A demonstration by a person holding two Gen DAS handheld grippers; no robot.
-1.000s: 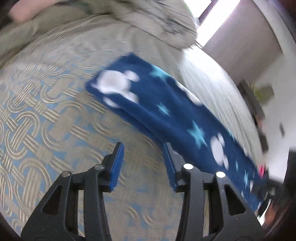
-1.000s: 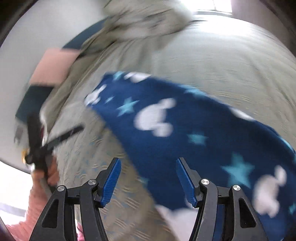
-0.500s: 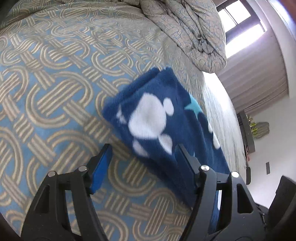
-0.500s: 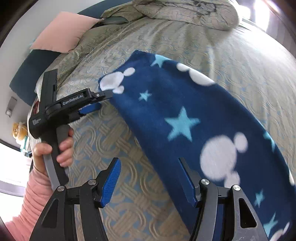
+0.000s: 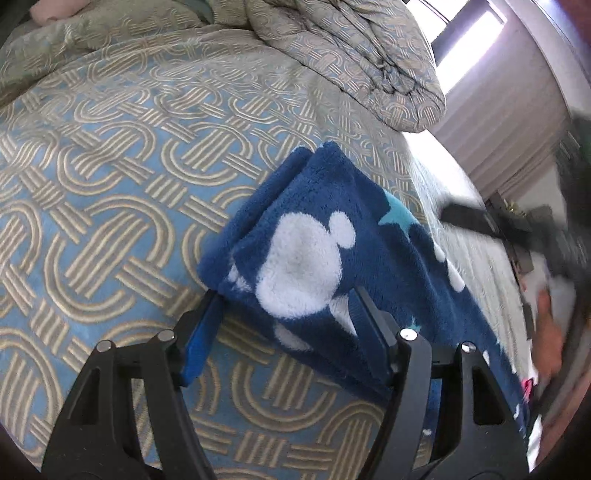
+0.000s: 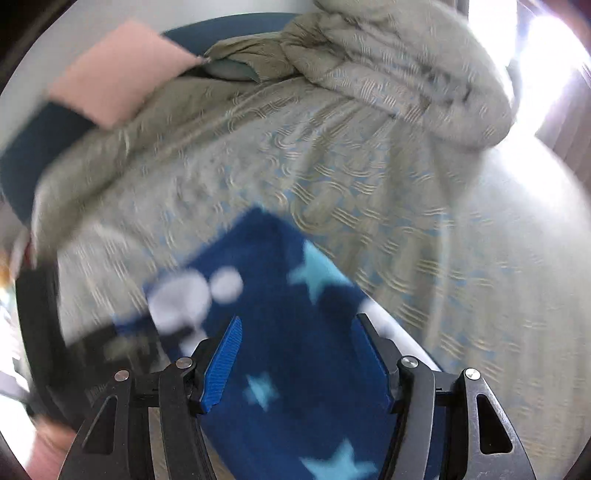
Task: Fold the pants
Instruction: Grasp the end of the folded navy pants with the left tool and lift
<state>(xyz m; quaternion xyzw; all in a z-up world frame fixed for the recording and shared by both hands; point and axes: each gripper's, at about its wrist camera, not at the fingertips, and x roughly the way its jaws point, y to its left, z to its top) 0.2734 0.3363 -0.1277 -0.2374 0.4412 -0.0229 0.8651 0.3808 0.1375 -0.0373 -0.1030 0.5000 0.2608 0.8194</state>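
Observation:
Dark blue fleece pants (image 5: 332,236) with white mouse shapes and pale stars lie folded into a long strip on the bed. My left gripper (image 5: 286,325) is open and straddles the strip's near end: one pad sits beside the corner, the other finger rests over the fabric. In the blurred right wrist view, my right gripper (image 6: 299,350) hangs open just above the pants (image 6: 280,295), which show between its fingers. The right gripper (image 5: 517,236) and the person's hand (image 5: 550,332) appear as a dark smear at the left wrist view's right edge.
A blue and beige woven-pattern bedspread (image 5: 110,184) covers the bed. A bunched duvet (image 5: 351,55) lies at the far side below a bright window (image 5: 469,33). A pink pillow (image 6: 118,70) leans on a dark blue headboard (image 6: 33,155).
My left gripper came down to the pants' end and its jaws widened around it. My right gripper swept quickly along the strip toward that same end.

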